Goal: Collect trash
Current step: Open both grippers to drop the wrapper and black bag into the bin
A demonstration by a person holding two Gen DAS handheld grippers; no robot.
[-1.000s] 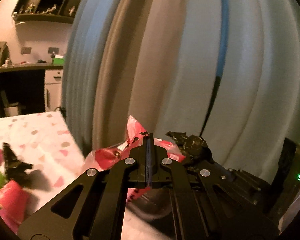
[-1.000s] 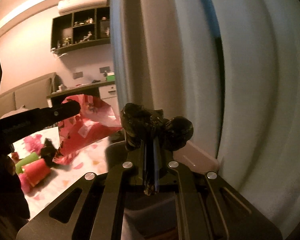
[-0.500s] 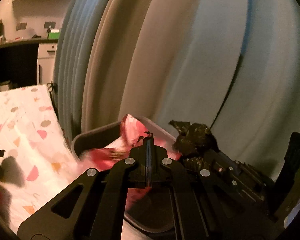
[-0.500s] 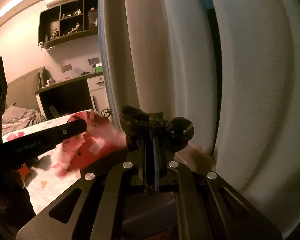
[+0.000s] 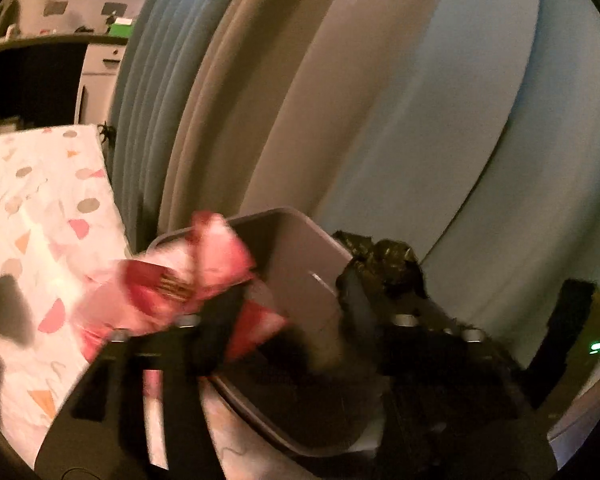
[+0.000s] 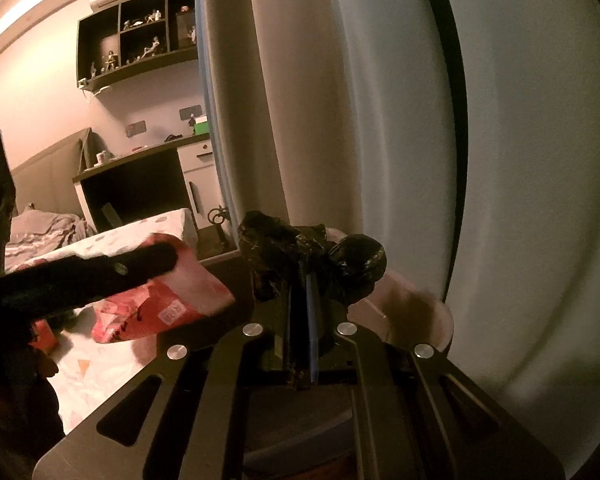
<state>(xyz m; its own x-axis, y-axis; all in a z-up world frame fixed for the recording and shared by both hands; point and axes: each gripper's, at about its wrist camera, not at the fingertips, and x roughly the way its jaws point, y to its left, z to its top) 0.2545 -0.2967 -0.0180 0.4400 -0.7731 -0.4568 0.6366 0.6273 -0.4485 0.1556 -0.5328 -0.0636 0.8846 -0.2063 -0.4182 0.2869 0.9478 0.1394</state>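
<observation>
While the right gripper stays pinched tight on a crumpled black plastic bag, it hangs over the far rim of a grey bin standing against pale curtains. At the bin's near-left rim, the left gripper appears blurred; a red-and-white snack wrapper sits at its tips, though whether those fingers grip it or have parted cannot be told. Beside the bin lies a confetti-patterned bedsheet.

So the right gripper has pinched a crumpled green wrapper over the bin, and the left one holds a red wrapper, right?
Not green: the right wrist view shows the right gripper shut on a crumpled black wrapper. The left gripper does hold the red wrapper, by the bin.
</observation>
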